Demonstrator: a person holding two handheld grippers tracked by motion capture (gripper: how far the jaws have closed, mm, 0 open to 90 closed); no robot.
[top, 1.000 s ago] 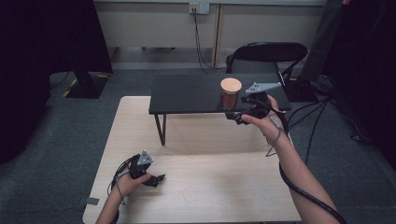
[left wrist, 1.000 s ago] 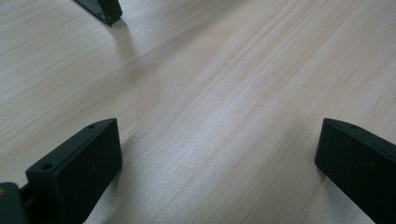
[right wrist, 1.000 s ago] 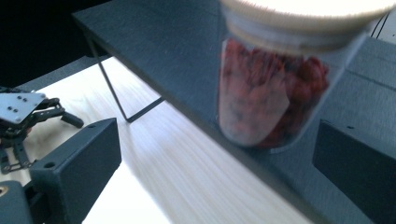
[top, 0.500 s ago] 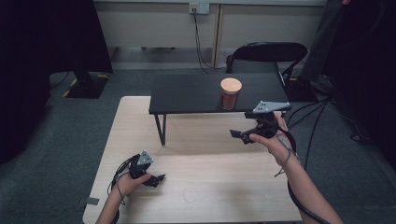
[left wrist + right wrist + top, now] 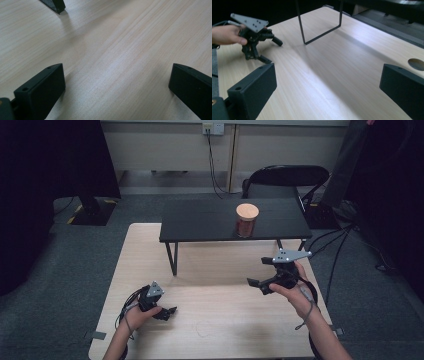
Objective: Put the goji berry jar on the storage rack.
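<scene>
High view: light wooden bench (image 5: 210,270), bearing a low black shelf-stand (image 5: 210,222) on thin metal legs across its far half. One copper-coloured canister (image 5: 246,220) with a pale wooden lid stands upright on the stand's top, right of centre, near the front edge, touched by neither tool. Black chair (image 5: 285,175) on the grey carpet behind the bench.

Right tool (image 5: 260,282): held in the right hand above the bench's right side, in front of the stand and well apart from the canister; grey three-cornered plate on top. Right gripper view: both black jaws wide apart, nothing between them, bare wood below; one stand leg (image 5: 319,22) ahead; the left tool (image 5: 270,50) farther off in a hand.

Left tool (image 5: 167,312): held in the left hand, low at the bench's near left part, cable looped beside the wrist. Left gripper view: jaws spread wide, empty, close over plain wood grain.
</scene>
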